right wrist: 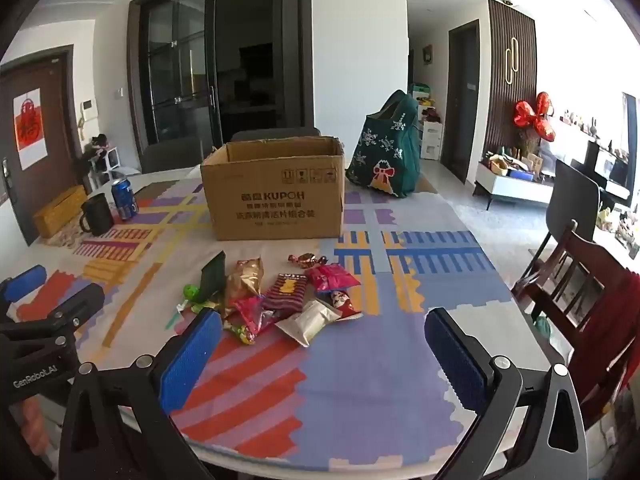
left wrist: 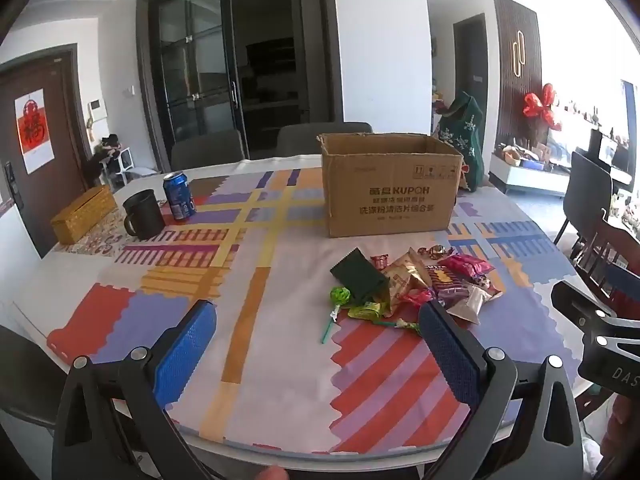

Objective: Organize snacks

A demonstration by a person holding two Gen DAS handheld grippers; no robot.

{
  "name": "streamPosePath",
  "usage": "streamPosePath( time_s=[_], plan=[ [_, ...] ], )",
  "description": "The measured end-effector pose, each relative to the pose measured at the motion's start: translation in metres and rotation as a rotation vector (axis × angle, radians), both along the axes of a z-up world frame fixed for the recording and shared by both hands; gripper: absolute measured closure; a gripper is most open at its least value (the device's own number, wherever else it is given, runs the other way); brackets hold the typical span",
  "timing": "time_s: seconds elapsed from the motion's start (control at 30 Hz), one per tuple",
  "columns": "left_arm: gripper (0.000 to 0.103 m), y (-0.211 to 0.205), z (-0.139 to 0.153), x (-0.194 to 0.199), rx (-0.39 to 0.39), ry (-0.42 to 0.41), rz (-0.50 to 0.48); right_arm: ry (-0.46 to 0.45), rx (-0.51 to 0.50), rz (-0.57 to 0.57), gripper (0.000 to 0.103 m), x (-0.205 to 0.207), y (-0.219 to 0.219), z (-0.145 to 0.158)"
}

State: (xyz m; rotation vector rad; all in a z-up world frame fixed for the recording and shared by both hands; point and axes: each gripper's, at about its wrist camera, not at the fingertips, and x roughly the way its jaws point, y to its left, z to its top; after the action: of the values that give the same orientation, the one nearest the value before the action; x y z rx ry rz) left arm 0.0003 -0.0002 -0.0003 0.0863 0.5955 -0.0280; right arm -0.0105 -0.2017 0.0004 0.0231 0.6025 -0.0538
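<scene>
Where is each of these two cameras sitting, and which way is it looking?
Left wrist: on the left gripper, facing the snack pile and cardboard box; its own open blue fingers show.
Right wrist: on the right gripper, facing the same table; the left gripper shows too.
Both share pile, box, can, mug.

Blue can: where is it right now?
The blue can stands upright at the table's far left in both views, just right of the black mug, well left of the cardboard box.
</scene>
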Motion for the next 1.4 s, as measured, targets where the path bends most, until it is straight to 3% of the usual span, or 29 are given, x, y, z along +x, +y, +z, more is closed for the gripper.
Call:
streamPosePath(
  time_s=[0.2, 1.4],
  plan=[
    [0.0, 0.01, -0.003, -0.003, -0.029, -0.009, -0.002, 0.02, 0.003, -0.001, 0.001, 0.0, 0.0, -0.001],
    [0.0, 0.01, -0.001, -0.001, -0.025, -0.007, 0.008, 0.012, -0.005, -0.001, 0.001, -0.003, 0.002, 0.004]
  ],
)
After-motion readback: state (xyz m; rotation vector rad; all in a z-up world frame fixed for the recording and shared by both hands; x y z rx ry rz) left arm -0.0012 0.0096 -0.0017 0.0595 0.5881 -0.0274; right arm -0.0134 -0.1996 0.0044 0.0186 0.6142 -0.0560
